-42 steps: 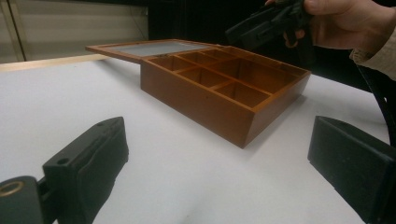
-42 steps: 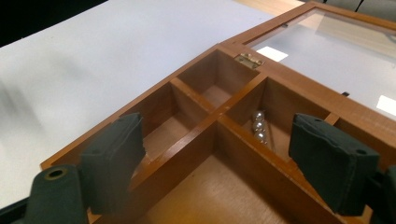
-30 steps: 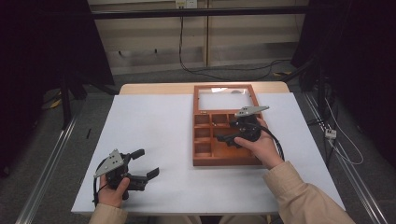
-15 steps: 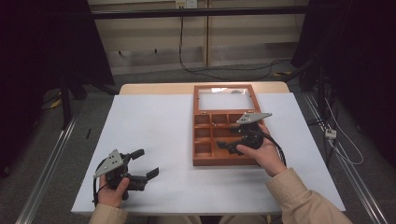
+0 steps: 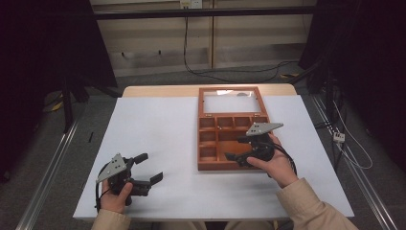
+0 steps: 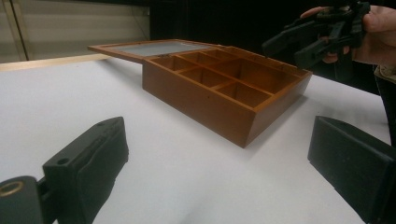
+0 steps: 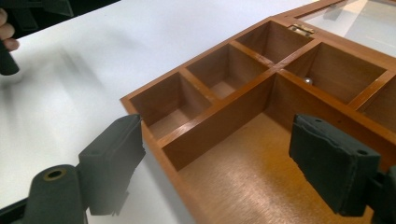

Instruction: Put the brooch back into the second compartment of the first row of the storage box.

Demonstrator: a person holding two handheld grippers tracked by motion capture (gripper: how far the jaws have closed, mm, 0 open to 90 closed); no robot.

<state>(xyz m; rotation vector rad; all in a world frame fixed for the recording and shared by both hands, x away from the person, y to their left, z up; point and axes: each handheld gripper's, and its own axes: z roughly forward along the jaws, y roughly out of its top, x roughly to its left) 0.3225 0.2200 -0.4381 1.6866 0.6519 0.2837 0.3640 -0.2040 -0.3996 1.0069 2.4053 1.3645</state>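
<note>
The right hand-held gripper (image 5: 238, 149) hovers released, jaws wide and empty, over the near end of the wooden box (image 5: 225, 143), whose glass lid (image 5: 229, 101) lies open on the bench's (image 5: 158, 129) far right. The left hand-held gripper (image 5: 152, 168) rests released, near left.

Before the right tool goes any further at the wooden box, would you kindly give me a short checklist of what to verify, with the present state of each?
1. Wooden box lid open, lying flat behind it: ok.
2. Right tool jaws wide apart, nothing between them: ok.
3. Right tool over the box's near part, one jaw outside the wall, the other above the large compartment: ok.
4. Large compartment bare: ok.
5. Small shiny ball in a compartment farther back; whether it is loose: cannot tell.
6. Left tool open, apart from the box on the white table: ok.
</note>
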